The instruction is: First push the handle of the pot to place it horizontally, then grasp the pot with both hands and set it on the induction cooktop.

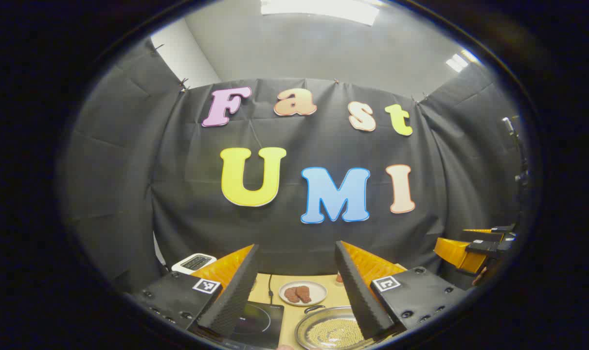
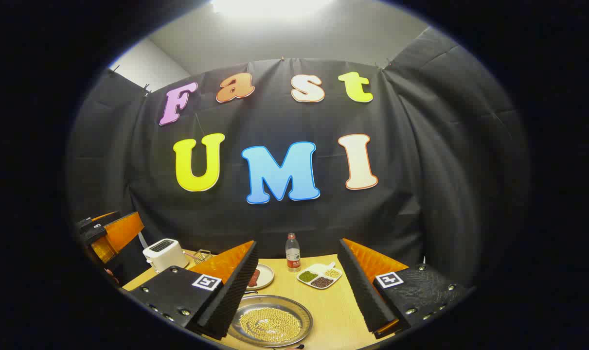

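The pot (image 1: 330, 334) is a shallow metal pan holding yellow beans; it sits on the wooden table (image 1: 294, 311) low in the left gripper view, partly behind my right-hand finger. A dark loop handle (image 1: 313, 308) shows at its far rim. The black induction cooktop (image 1: 255, 321) lies just left of it. My left gripper (image 1: 296, 248) is open, raised above the table, and holds nothing. In the right gripper view the pot (image 2: 270, 322) lies between the fingers of my right gripper (image 2: 298, 243), also open and raised. Each gripper shows at the other view's edge: right (image 1: 474, 248), left (image 2: 107, 233).
A plate of brown meat pieces (image 1: 302, 293) sits behind the pot. Farther back stand a white toaster (image 2: 165, 253), a small wire basket (image 2: 203, 255), a water bottle (image 2: 293, 253) and a divided dish of beans (image 2: 318, 276). Black cloth walls enclose the table (image 2: 333, 301).
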Demonstrator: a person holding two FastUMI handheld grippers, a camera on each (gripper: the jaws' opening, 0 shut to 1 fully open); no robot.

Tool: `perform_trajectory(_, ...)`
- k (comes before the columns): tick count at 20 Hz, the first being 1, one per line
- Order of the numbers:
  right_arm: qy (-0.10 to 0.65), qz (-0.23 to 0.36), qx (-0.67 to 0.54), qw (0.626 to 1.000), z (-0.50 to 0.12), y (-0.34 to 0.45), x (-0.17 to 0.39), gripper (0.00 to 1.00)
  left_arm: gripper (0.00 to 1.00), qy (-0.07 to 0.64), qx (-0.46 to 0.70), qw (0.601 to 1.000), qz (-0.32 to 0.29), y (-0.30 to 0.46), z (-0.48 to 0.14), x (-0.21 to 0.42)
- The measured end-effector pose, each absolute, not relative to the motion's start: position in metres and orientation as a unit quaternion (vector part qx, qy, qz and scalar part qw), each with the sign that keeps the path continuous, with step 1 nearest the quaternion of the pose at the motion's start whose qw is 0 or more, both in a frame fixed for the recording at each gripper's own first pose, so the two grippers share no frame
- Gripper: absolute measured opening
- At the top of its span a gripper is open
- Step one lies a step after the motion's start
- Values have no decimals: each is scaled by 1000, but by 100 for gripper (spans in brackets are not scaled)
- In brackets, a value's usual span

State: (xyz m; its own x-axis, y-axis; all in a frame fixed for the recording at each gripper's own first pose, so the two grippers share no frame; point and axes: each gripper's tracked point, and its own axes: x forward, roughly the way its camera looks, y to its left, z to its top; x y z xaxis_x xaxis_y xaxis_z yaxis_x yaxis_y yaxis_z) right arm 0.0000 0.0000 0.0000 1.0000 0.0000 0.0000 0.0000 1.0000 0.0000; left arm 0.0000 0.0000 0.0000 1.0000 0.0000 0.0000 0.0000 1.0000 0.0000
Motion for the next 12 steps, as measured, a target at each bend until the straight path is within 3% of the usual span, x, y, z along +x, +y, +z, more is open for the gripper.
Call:
perform_trajectory(4, -4, -8, 2, 1000, 4, 13, 5, 99, 95, 0, 0, 1000, -18, 8, 4, 9)
perform_trajectory(12, -13, -15, -10, 1000, 7, 40, 6, 99, 100, 2, -6, 999, -43, 31, 1, 21)
